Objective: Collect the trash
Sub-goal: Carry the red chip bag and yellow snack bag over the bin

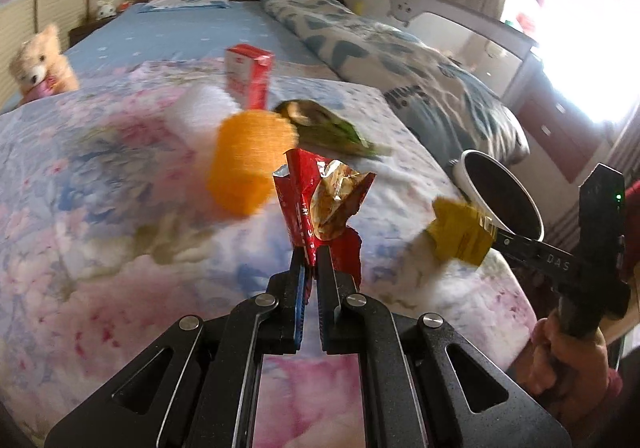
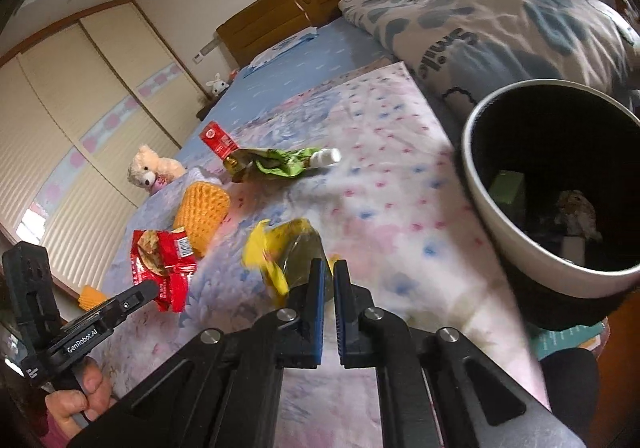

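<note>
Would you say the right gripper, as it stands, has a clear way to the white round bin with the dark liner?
Probably yes: the right gripper, shut on a crumpled yellow wrapper, sits beside the white round bin, whose open mouth faces it with nothing between.

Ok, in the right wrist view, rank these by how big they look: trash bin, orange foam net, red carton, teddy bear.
1. Trash bin, though nearest the camera.
2. Orange foam net.
3. Teddy bear and red carton look alike; both sit farther back, so unranked.

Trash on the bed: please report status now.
Left gripper shut on red wrapper. Right gripper shut on yellow wrapper. Bin close right, path clear.
</note>
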### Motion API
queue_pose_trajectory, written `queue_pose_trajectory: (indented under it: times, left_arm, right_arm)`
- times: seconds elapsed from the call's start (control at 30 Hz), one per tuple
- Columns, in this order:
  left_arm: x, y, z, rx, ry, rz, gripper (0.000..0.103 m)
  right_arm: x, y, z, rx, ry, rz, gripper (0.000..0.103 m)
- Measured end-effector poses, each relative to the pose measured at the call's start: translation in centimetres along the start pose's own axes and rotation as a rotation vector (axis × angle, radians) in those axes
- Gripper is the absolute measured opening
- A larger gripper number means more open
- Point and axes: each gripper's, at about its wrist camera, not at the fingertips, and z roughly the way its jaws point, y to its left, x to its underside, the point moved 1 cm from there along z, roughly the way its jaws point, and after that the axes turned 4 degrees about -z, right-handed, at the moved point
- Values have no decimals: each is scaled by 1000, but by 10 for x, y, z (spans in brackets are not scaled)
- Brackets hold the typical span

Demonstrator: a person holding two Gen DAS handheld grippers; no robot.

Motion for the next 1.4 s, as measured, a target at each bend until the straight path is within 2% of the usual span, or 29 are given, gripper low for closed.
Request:
queue_pose_trajectory:
  times: [0.27, 0.37, 0.4, 0.43, 0.47, 0.5, 0.6, 0.73, 0.8, 0.83, 0.87, 0.9, 0.93, 1.07, 1.1, 1.13, 1.4]
  left_arm:
    - [-4, -36, 15, 42, 25, 77, 4]
    - [-3, -38, 16, 45, 27, 80, 4]
    - [-3, -38, 16, 42, 28, 82, 4]
    - [-2, -37, 16, 36, 28, 82, 4]
    - [-2, -35, 16, 31, 28, 79, 4]
    - [-1, -31, 16, 25, 29, 73, 4]
    - [1, -23, 15, 9, 33, 60, 4]
    - [2, -12, 15, -5, 35, 39, 4]
    - [2, -8, 15, -8, 36, 31, 4]
    - [2, -8, 15, -9, 37, 30, 4]
    - [2, -7, 15, -8, 37, 30, 4]
    - [1, -7, 15, -10, 35, 29, 4]
    - [2, -6, 16, -9, 36, 28, 4]
    - [1, -9, 16, 4, 38, 34, 4]
    - [0, -12, 17, 12, 40, 40, 4]
    - [-1, -16, 18, 17, 41, 46, 4]
    - [-8, -52, 30, 80, 62, 97, 4]
  right_arm:
    - [1, -19, -20, 24, -25, 26, 2]
    - [3, -24, -20, -38, 0, 72, 14]
    - [4, -24, -20, -45, 8, 90, 31]
    - [5, -23, -20, -55, 9, 93, 40]
    - [7, -20, -20, -70, 4, 87, 55]
    - [7, -17, -20, -80, -4, 73, 62]
    - [9, -4, -14, -94, -7, 36, 65]
    - [9, 8, 10, -119, 43, 23, 67]
    - [9, 14, 22, -120, 66, 5, 66]
    - [10, 17, 27, -125, 73, 0, 63]
    - [10, 20, 34, -126, 82, -7, 53]
    - [10, 23, 38, -126, 94, -14, 24]
    - [11, 24, 41, -128, 107, -19, 18]
    - [14, 27, 37, -124, 90, -31, 16]
    - [13, 25, 34, -118, 83, -29, 5]
    - [13, 22, 29, -111, 75, -25, 1]
    - [1, -15, -11, -42, 6, 24, 1]
